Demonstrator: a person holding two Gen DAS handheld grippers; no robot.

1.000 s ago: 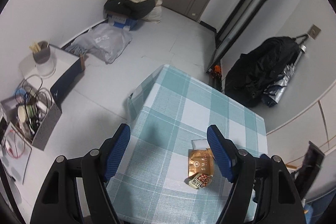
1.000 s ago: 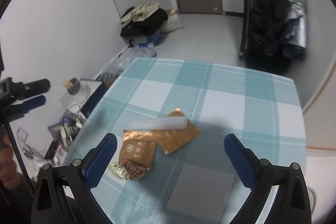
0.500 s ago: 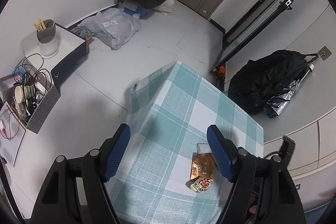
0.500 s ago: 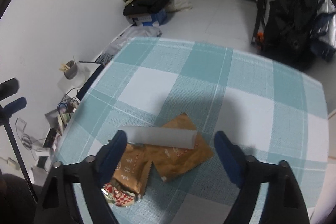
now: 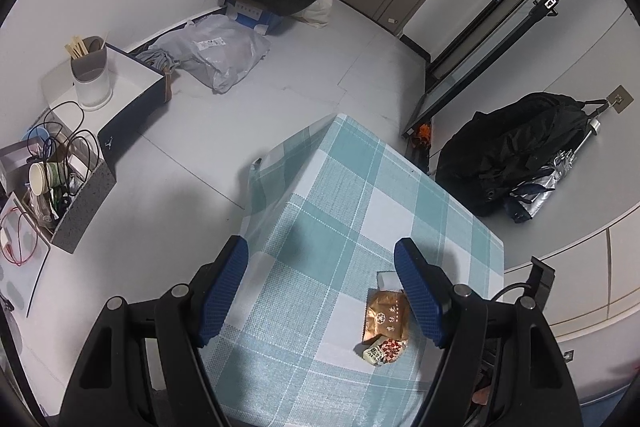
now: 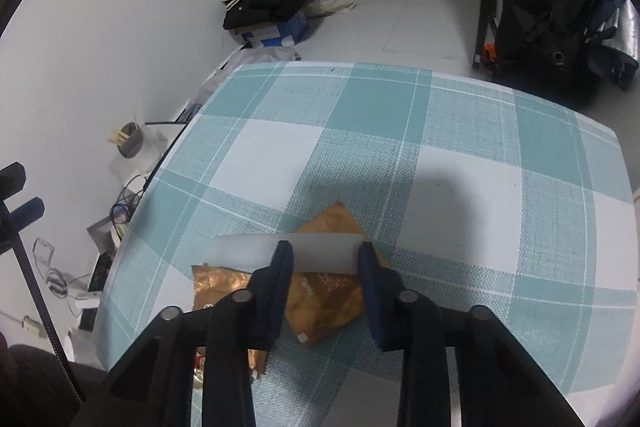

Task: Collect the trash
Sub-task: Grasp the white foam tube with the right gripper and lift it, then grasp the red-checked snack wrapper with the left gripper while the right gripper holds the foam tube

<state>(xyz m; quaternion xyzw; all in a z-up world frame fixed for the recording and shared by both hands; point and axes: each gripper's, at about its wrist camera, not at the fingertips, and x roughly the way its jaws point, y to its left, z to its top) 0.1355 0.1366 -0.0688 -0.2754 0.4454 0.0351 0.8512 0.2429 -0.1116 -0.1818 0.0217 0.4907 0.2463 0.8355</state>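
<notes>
White and stiff, the paper strip (image 6: 286, 251) lies across two orange-brown wrappers (image 6: 324, 301) on the checked tablecloth (image 6: 440, 155), between the closing jaws of the right gripper (image 6: 324, 259). Only the left wrist view shows a red-checked packet (image 5: 382, 347); the left gripper (image 5: 320, 267) hangs released, empty. Wrapper print unreadable.

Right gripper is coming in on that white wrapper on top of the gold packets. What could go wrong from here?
The right gripper is closing with the white wrapper between its fingers. That wrapper looks thin and light, so it could crumple or slip out.

It lies on the gold packets, so the fingers might drag or pinch a packet too.

The left gripper hangs open above the table, too far off to steady the pile.
</notes>
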